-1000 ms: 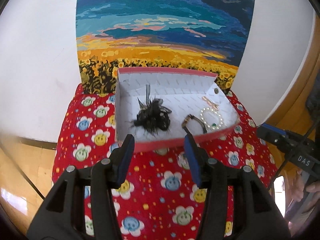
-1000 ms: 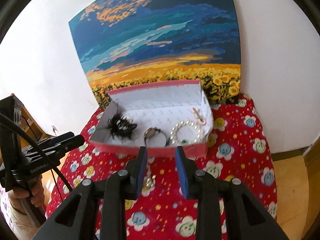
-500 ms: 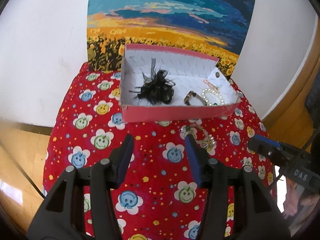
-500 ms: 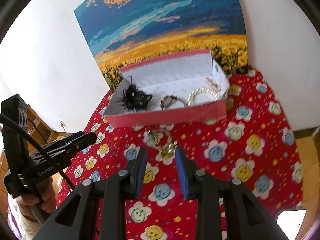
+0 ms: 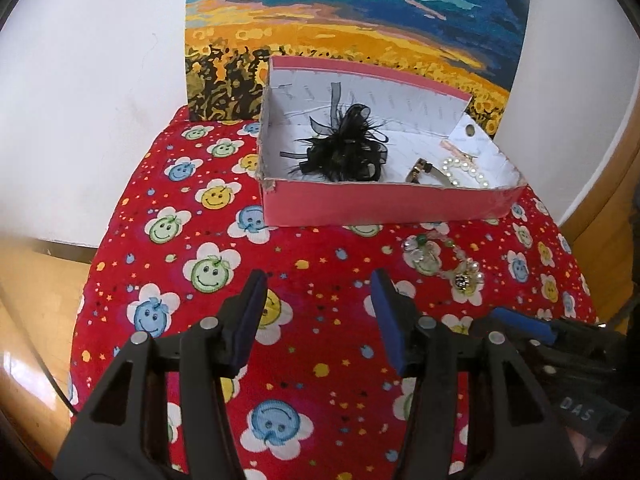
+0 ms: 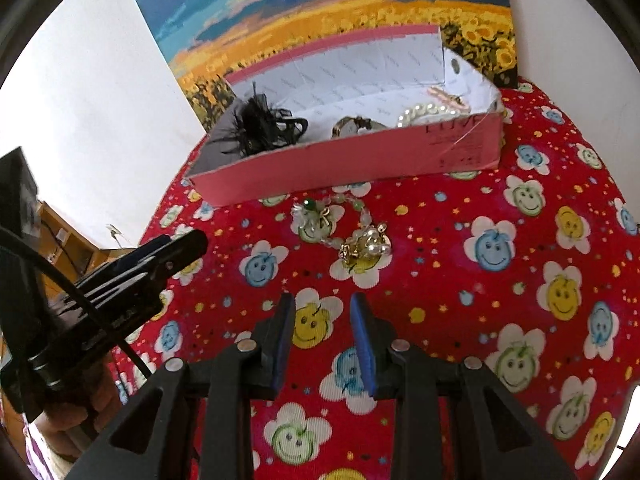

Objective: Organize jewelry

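Note:
A pink box point(image 5: 384, 204) point(image 6: 344, 168) with a white inside stands at the back of a red smiley cloth. In it lie a black feathered hair piece point(image 5: 344, 152) point(image 6: 264, 124), a gold watch point(image 5: 420, 168) point(image 6: 352, 126), a pearl bracelet point(image 5: 464, 172) point(image 6: 424, 112) and a pink clip point(image 6: 444, 94). A beaded bracelet with green and pearl beads point(image 5: 444, 260) point(image 6: 344, 232) lies on the cloth in front of the box. My left gripper point(image 5: 316, 284) is open and empty, left of it. My right gripper point(image 6: 322, 304) is open and empty, just short of it.
A sunflower painting point(image 5: 352, 28) leans on the white wall behind the box. The cloth-covered seat point(image 6: 520, 280) drops off to a wooden floor point(image 5: 24, 280) at the left and right. The left gripper body point(image 6: 120, 280) shows at the right view's left.
Both grippers have pulled back from the box and lowered toward the cloth. The beaded bracelet on the cloth has come into view in front of them.

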`<state>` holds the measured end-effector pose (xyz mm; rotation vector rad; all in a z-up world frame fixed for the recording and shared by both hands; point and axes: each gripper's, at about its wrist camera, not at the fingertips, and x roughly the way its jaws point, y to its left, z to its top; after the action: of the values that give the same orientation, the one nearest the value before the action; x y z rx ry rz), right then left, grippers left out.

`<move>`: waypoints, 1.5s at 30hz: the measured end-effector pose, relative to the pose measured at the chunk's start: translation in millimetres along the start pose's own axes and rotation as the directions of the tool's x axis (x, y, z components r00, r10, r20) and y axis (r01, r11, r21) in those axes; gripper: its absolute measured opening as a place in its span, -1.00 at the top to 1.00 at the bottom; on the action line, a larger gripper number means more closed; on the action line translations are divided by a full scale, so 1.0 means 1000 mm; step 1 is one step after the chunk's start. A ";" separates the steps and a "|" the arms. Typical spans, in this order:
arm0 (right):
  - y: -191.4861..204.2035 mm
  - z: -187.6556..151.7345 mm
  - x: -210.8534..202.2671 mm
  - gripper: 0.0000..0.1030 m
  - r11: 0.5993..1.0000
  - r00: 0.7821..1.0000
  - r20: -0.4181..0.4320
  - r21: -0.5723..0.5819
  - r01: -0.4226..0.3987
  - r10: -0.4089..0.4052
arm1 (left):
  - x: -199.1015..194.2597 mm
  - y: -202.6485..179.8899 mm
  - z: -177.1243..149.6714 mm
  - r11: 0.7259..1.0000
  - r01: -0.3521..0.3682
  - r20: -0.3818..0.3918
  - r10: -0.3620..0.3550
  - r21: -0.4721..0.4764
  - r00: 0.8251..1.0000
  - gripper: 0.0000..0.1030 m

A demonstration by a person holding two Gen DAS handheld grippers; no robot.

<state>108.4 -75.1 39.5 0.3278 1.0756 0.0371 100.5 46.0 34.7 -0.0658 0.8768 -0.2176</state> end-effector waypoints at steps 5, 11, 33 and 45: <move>0.005 0.005 0.016 0.38 0.999 0.999 0.010 -0.007 0.040 -0.040 | 0.003 0.008 -0.001 1.000 0.018 -0.002 -0.018 -0.025 1.000 0.10; 0.006 0.014 0.027 0.43 0.997 0.996 0.040 -0.018 0.078 -0.077 | 0.007 0.016 -0.002 0.998 0.042 0.001 -0.042 -0.046 0.999 0.09; 0.005 0.022 0.034 0.60 0.988 0.986 0.075 -0.033 0.153 -0.150 | -0.004 0.019 -0.001 0.996 0.059 0.014 -0.058 -0.063 0.998 0.08; 0.005 0.019 0.029 0.66 0.988 0.989 0.069 -0.062 0.138 -0.134 | -0.009 0.019 -0.004 0.997 0.044 0.009 -0.043 -0.064 0.999 0.07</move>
<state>140.0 -69.2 24.4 0.1934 1.0279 -0.0589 95.0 66.3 36.3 -0.1456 0.8758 -0.2295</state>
